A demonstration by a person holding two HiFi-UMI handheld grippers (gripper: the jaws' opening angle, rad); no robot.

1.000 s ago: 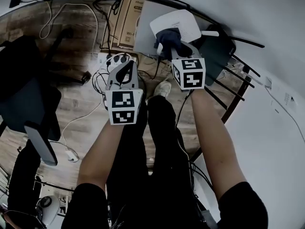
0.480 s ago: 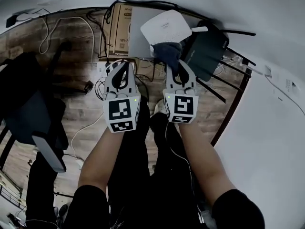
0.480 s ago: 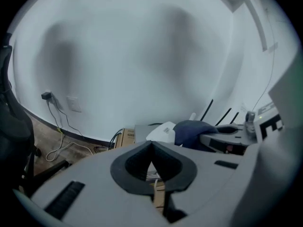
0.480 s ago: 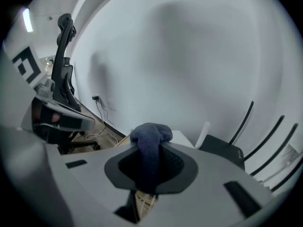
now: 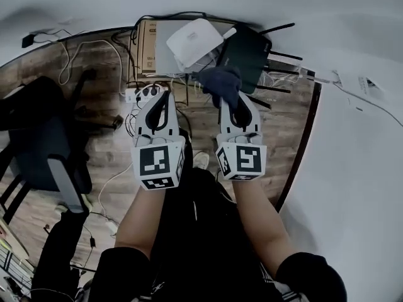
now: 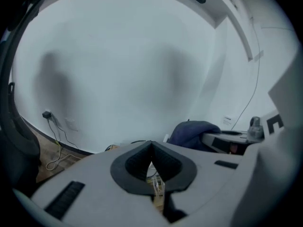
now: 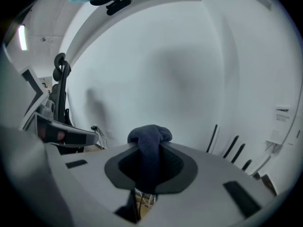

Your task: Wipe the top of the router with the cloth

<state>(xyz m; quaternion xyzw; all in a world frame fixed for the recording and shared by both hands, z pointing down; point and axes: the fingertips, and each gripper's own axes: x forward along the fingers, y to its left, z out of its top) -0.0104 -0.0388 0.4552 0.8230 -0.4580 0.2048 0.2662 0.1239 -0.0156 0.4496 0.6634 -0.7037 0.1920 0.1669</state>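
Note:
The white router (image 5: 194, 41) lies flat near the wall, beside a black router (image 5: 247, 52) with thin antennas. My right gripper (image 5: 230, 103) is shut on a dark blue cloth (image 5: 220, 82), which hangs just short of the white router's near edge and apart from its top. The right gripper view shows the cloth (image 7: 148, 143) bunched between the jaws and bulging over their tips. My left gripper (image 5: 164, 97) hovers beside it to the left, shut with nothing in it, its jaws meeting at the tip (image 6: 151, 144). The left gripper view also shows the cloth (image 6: 193, 130).
A cardboard box (image 5: 147, 46) and a grey flat slab (image 5: 165, 50) lie under and beside the white router. A power strip (image 5: 148, 94) with tangled cables sits on the wooden floor. A dark chair (image 5: 39, 138) stands at the left. The white wall (image 5: 352, 156) curves around the right.
My right gripper has drawn back toward me with the cloth, from on the white router's top to just off its near edge. The left gripper stayed alongside, still shut.

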